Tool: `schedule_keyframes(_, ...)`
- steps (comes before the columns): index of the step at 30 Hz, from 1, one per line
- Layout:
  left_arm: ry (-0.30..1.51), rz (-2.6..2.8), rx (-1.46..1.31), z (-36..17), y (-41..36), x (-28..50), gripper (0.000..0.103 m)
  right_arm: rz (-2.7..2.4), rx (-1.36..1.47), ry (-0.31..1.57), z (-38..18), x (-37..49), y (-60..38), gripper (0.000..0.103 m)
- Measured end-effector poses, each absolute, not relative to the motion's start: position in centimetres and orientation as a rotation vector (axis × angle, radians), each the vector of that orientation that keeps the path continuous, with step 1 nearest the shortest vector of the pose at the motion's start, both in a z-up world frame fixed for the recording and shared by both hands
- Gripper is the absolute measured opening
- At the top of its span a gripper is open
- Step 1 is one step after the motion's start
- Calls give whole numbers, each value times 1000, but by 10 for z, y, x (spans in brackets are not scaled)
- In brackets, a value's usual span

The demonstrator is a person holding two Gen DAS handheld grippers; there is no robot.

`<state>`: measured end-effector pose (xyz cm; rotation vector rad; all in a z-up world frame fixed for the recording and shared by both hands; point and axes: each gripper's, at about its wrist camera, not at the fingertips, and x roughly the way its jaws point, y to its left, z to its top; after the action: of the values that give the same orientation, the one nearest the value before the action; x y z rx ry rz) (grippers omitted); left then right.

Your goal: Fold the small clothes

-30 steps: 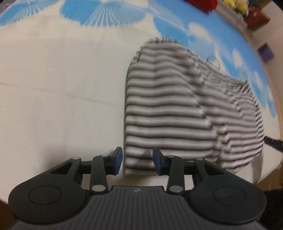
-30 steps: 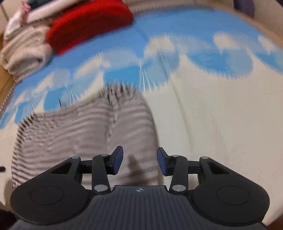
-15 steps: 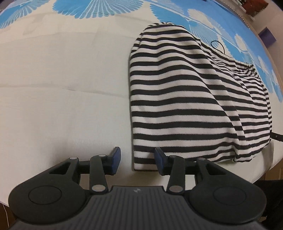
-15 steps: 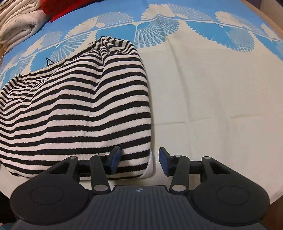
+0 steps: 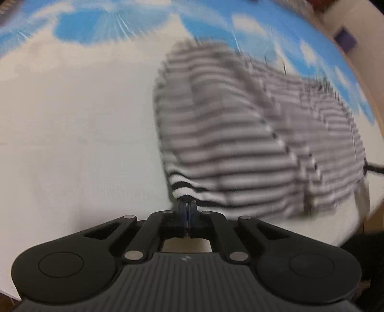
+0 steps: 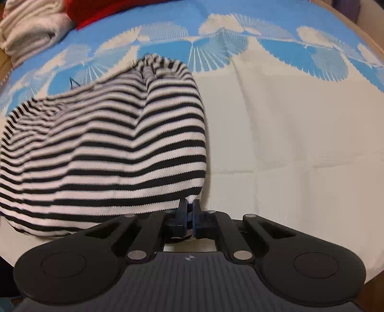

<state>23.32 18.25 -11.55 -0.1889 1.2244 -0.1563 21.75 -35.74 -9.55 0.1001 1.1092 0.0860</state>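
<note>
A black-and-white striped garment (image 5: 240, 144) lies bunched on a cream and blue patterned cloth (image 5: 84, 120). My left gripper (image 5: 188, 207) is shut on the garment's near left hem corner. The left wrist view is blurred by motion. In the right wrist view the same striped garment (image 6: 108, 153) fills the left half. My right gripper (image 6: 189, 206) is shut on its near right hem corner. Both corners are pinched between the blue pads, and the hem is lifted a little off the cloth.
A folded cream towel pile (image 6: 28, 28) and a red item (image 6: 100, 9) lie at the far left of the right wrist view. The table edge (image 5: 364, 216) runs close on the right of the left wrist view. A purple box (image 5: 345, 40) stands beyond.
Both grippers were open beside the hem corners half a second ago. Now both have shut on the corners and the garment's near edge is moving.
</note>
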Motion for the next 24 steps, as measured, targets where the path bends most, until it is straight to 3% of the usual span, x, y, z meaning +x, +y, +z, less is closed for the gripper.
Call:
schedule_keyframes(4,1206,-61,-260,-109,209,228,0,62,276,1009,-75,210,-385,1)
schedule_keyframes(9,1340,-120,-73,-130,181,226,1,40,160,1160,-100,208,-380,1)
schedule_keyframes(13,1194,-63,-50,-107,179,229,3,36,108,1152,-100,208,-373,2)
schedule_keyframes(17,1044,-153,-119,-79,160,228,6,8,79,989,-76,204,-372,7)
schedule_keyframes(20,1041,-279,-89,-78,126,229,15,88,133,891,-63,202,-370,15)
schedule_keyframes(22,1098,-295,-2,-91,102,233,24,143,110,910,-68,205,-358,29)
schedule_keyframes(24,1216,-236,51,-114,91,235,36,165,55,979,-81,212,-346,30)
